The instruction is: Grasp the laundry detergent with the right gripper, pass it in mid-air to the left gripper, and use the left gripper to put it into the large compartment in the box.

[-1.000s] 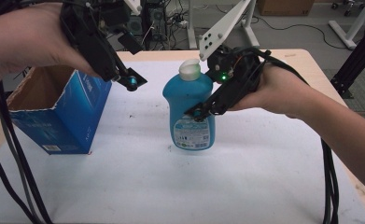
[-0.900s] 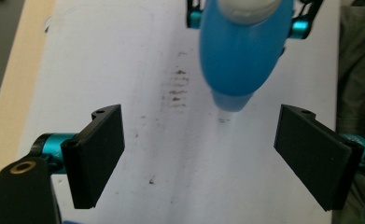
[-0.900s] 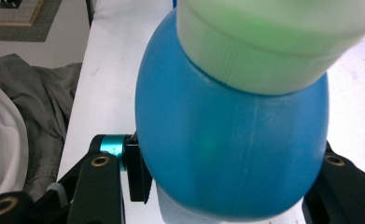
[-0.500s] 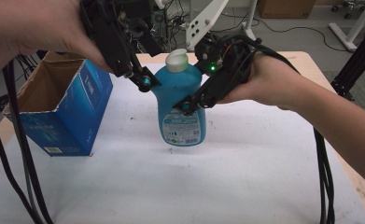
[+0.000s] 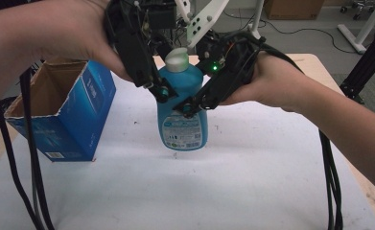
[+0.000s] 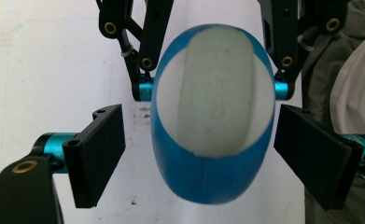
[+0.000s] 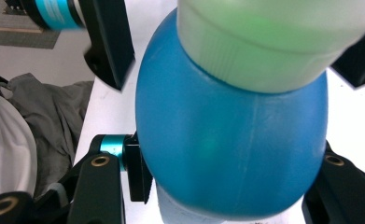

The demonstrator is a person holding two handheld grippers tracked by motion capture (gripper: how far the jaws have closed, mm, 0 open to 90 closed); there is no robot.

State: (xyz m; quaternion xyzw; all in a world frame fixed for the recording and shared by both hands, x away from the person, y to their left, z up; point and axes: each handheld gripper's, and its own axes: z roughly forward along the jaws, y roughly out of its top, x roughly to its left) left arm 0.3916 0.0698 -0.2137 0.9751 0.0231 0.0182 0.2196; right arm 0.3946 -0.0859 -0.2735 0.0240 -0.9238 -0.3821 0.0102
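Right tongs (image 5: 187, 109) clamp the blue bottle (image 5: 182, 115) at its body, holding it upright above the white surface (image 5: 252, 182) beside the open box (image 5: 55, 115), so the left tongs (image 6: 199, 154), spread wide, can straddle its cap (image 6: 216, 88).

Box (image 5: 55, 112) left of bottle (image 5: 182, 112)

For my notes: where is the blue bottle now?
In the high view, the blue bottle sits mid-table, gripped by the right tongs, right of the blue box.
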